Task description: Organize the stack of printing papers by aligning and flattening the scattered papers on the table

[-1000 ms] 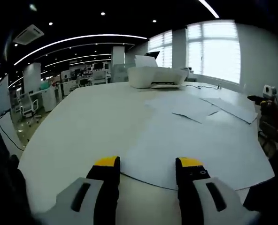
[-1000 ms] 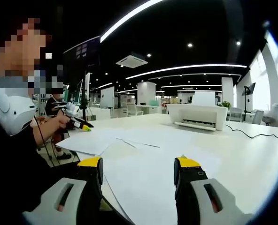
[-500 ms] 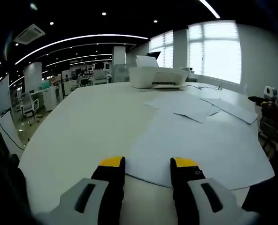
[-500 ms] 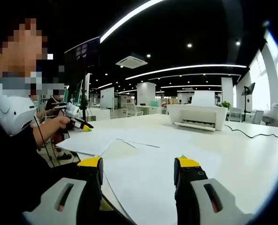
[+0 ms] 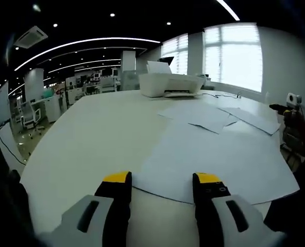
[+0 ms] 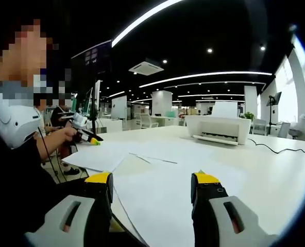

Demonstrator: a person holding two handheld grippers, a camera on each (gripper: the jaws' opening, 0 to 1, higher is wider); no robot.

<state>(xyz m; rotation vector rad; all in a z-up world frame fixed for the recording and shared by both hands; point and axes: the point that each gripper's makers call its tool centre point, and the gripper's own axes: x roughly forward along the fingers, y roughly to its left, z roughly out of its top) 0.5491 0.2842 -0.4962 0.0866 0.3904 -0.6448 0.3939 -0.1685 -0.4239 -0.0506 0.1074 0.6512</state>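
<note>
On the white table [image 5: 85,128], just ahead of the left gripper [image 5: 162,181], a large sheet of paper [image 5: 219,154] lies flat with its near edge running between the two yellow-tipped jaws. Compared with half a second ago, the left jaws stand wider apart again, back to the spread they had a second ago; they closed in slightly and then reopened without taking hold of the sheet, which has not shifted. This suggests the alignment has not begun in earnest and that the left gripper is probably being readied, or tested, over the sheet's edge. Farther along the table, several smaller sheets [image 5: 206,116] lie scattered and overlapping near a white printer [image 5: 170,84], and another sheet [image 5: 253,119] lies askew toward the window side; all remain to be gathered. The left gripper is held low and nearly level over the table's near edge, pointing along the table toward the printer, jaws parted and empty. The right gripper [image 6: 152,183] is likewise low and level, its view unchanged over the last second, jaws parted and empty above a large sheet [image 6: 163,190]; beyond it more loose sheets [image 6: 103,154] lie spread toward the table's far edge, with the printer [image 6: 217,127] and a black cable [image 6: 281,149] behind. A seated person's hand [image 6: 65,135] holds another gripper at the left.
</note>
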